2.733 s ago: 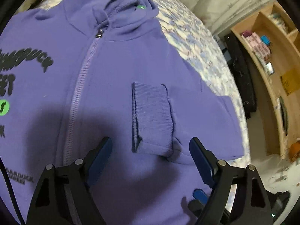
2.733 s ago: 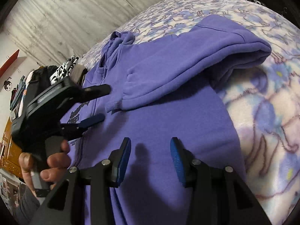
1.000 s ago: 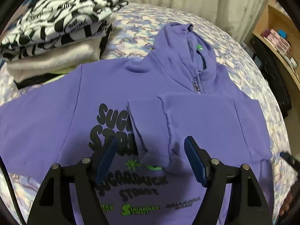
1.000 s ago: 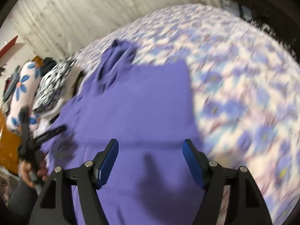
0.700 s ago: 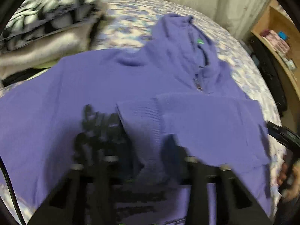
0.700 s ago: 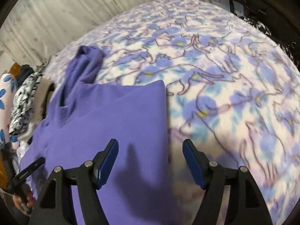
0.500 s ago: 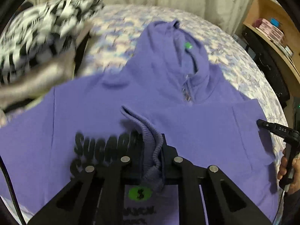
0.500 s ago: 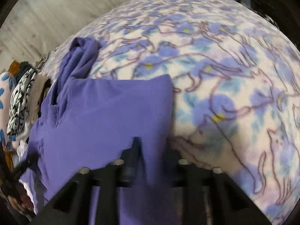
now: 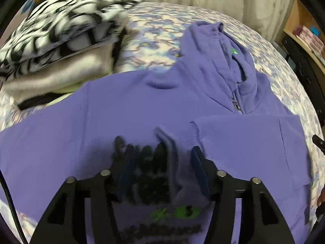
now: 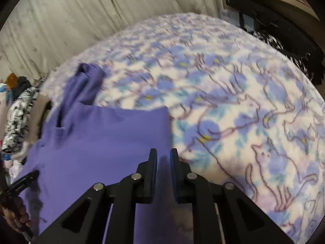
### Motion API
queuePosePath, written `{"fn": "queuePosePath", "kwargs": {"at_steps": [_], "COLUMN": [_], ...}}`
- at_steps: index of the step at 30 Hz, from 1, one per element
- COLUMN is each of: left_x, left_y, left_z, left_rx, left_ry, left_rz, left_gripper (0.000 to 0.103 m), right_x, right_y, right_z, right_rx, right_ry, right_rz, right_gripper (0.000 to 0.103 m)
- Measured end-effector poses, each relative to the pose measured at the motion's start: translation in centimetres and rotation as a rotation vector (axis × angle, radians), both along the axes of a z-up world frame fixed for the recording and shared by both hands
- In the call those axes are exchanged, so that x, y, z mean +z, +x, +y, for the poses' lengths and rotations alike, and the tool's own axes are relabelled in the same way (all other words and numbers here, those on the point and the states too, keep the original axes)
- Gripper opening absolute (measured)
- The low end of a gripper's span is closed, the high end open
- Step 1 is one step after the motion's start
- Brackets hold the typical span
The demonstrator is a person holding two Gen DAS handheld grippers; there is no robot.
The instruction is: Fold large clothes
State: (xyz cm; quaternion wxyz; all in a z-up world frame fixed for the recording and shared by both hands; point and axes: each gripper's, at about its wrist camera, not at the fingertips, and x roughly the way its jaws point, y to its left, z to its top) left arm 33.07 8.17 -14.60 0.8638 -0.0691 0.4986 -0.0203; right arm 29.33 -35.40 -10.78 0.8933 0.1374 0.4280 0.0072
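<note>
A purple zip hoodie (image 9: 142, 109) lies face up on the bed, hood (image 9: 211, 46) at the far end. One sleeve is folded across the chest, and its ribbed cuff (image 9: 172, 148) stands up in a ridge between the jaws of my left gripper (image 9: 162, 168). Those jaws are opening and the blue pads (image 9: 198, 166) stand off the cuff. In the right wrist view my right gripper (image 10: 163, 154) is shut on the hoodie's (image 10: 105, 142) side edge, near the folded shoulder corner. The left gripper (image 10: 22, 181), in a hand, shows at the lower left there.
A stack of folded clothes (image 9: 61, 40) with a black-and-white one on top sits at the far left of the bed. The flowered blanket (image 10: 243, 101) spreads to the right. Curtains (image 10: 101, 10) hang behind, and a wooden shelf (image 9: 306, 34) stands at the right.
Half a second ago my left jaws pinched the cuff; now they have parted. My right jaws, wide open a second ago, closed on the hoodie's edge and stay closed.
</note>
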Motion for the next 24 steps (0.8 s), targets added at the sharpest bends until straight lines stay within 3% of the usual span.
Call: {"fn": "queuePosePath", "kwargs": {"at_steps": [6,9,11,13,15,18,24], "left_x": [3.3,4.2,4.3,3.8,2.6,0.1,-0.4], "left_y": [-1.7,-2.3,-2.6,-3.0,-3.3,-3.1,-3.7], "left_z": [0.0,-2.5,-4.0,-5.9,-7.7,-8.2,-6.5], "left_rx": [-0.008,-0.062,-0.100,-0.145,-0.163,-0.129,-0.147], "left_ry": [-0.064,-0.055,-0.063,-0.075,-0.040,0.015,-0.058], "left_rz": [-0.058,-0.073,-0.072,-0.059,-0.039,0.026,0.017], "left_gripper": [0.055,0.054,0.040,0.038,0.038,0.037,0.032], "right_x": [1.6,1.2,0.6,-0.5,-1.7,-3.3,-3.7], "right_y": [-1.0,-1.4,-1.5,-1.5,-1.7,-2.1,-3.9], "right_z": [5.2,8.5,10.8,12.8,13.9,13.8,8.1], "right_rx": [0.138,0.214,0.257,0.287,0.296,0.276,0.163], "right_ry": [0.018,0.037,0.035,0.032,0.029,0.002,-0.090], "right_rz": [-0.016,0.001,0.015,0.036,0.067,0.105,0.108], "right_gripper": [0.036,0.036,0.036,0.036,0.036,0.036,0.036]}}
